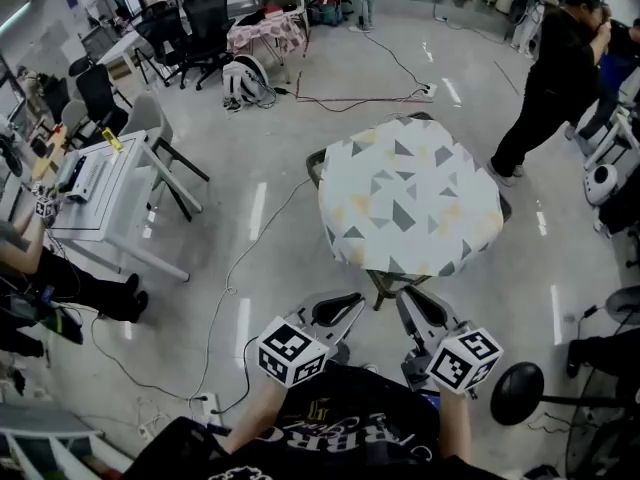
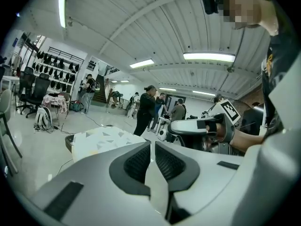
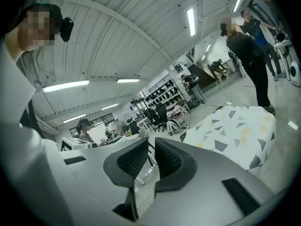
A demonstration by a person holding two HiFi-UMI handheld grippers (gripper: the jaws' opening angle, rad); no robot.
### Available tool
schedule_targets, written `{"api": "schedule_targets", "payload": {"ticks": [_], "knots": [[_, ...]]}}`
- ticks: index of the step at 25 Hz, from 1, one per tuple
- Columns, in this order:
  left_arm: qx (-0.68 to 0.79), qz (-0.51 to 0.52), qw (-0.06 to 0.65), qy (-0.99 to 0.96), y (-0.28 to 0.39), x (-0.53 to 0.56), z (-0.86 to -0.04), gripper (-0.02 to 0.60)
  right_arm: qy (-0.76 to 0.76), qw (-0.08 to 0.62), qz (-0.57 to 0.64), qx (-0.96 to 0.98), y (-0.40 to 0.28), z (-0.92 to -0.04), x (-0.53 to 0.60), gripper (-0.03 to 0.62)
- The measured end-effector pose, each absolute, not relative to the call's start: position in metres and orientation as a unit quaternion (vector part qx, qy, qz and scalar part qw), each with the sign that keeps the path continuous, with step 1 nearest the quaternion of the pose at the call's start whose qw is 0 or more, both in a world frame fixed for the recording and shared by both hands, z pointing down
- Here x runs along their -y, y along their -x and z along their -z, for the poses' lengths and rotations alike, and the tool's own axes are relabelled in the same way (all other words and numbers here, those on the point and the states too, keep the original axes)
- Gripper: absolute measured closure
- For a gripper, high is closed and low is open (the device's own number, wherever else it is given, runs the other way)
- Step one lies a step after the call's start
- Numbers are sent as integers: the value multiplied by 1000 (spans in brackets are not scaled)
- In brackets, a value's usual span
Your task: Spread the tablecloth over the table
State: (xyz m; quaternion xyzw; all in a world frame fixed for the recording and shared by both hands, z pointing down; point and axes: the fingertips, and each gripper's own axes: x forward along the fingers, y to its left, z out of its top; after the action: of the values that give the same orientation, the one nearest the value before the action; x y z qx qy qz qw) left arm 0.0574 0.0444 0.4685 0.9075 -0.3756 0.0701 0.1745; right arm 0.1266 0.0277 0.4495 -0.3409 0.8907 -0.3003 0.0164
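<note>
Evenly draped tablecloth (image 1: 410,193), flat over table (image 1: 313,165)

1. One tablecloth (image 1: 410,198), on one table (image 1: 314,164), centre of the frame.
2. Two grippers at the lower middle: left gripper (image 1: 350,303) and right gripper (image 1: 408,298).
3. One backpack (image 1: 243,80), upper left.
4. One white desk (image 1: 100,208), left edge.
5. One standing person (image 1: 550,78), upper right.

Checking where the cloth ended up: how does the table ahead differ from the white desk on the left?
The table is draped in the triangle-patterned tablecloth; the white desk has no cloth. Nothing else lies on the table; the desk holds several items. The table looks rounded, the desk rectangular. Both stand on the grey floor.
</note>
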Motion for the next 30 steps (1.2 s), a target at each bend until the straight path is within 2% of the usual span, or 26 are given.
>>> {"api": "schedule_targets", "payload": {"ticks": [7,30], "knots": [[397,-72,168,-899,-67,-77,-464,540,295,43,302,-905,-136,-440,-63,570],[376,-58,141,-914,-98,-119,-437,540,261,8,269,-927,-136,-434,-109,580]]}}
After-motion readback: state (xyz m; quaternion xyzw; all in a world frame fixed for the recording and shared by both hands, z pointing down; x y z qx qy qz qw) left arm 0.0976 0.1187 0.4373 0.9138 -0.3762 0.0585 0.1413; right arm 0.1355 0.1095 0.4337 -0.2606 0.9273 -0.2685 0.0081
